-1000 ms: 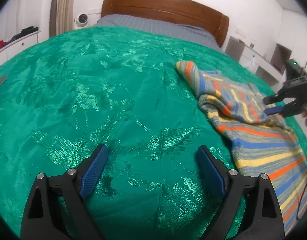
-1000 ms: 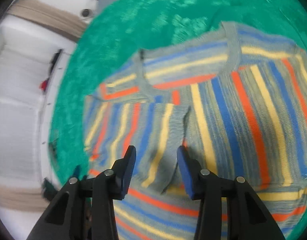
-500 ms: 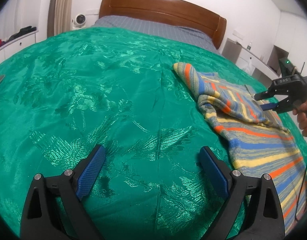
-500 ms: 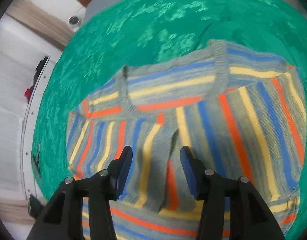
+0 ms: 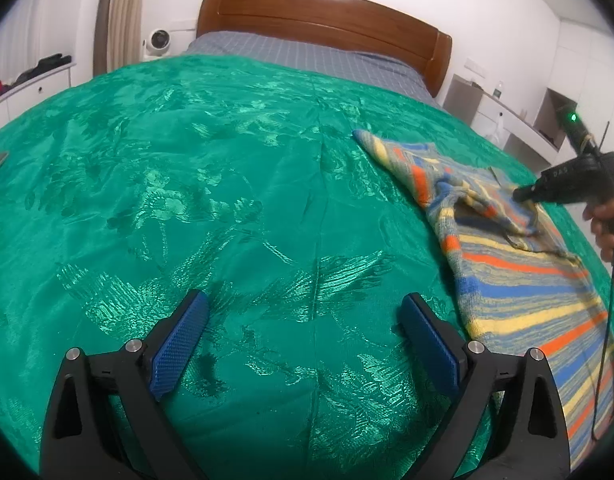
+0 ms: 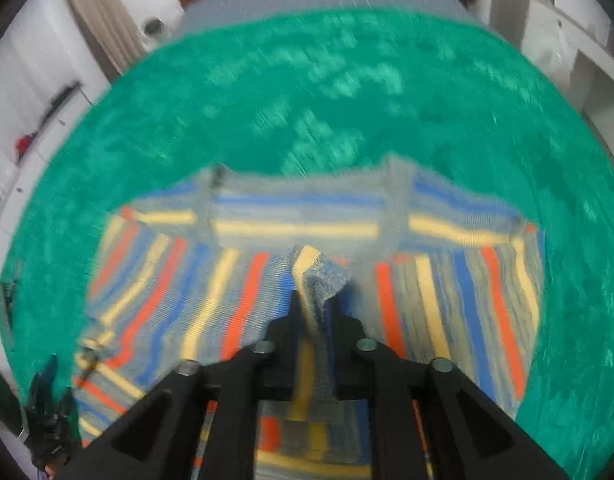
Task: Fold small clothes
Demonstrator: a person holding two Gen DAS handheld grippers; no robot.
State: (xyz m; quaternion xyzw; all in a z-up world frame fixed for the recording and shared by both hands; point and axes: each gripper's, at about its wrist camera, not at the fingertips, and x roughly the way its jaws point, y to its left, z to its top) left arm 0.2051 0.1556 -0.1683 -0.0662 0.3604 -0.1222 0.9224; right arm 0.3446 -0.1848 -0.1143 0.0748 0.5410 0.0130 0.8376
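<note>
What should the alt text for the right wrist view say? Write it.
The right gripper has just closed its jaws on a raised fold of the striped sweater, which lies on a green bedspread. The picture is motion-blurred.

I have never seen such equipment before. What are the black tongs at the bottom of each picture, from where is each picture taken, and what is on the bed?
There is no robot. A person holds one hand-held gripper in each hand, and a wide-angle camera on each looks forward along its two fingers, so each picture shows its own tool at the bottom.

The left camera shows the left hand-held gripper open, with nothing between its blue pads, above a green bedspread. To its right lies a small striped sweater, the garment to be folded. The right hand-held gripper is also visible there, with the person's hand.

The right camera, rather blurred, looks down on the sweater. The right gripper's jaws have just been closing and now pinch a fold of the knit.
</note>
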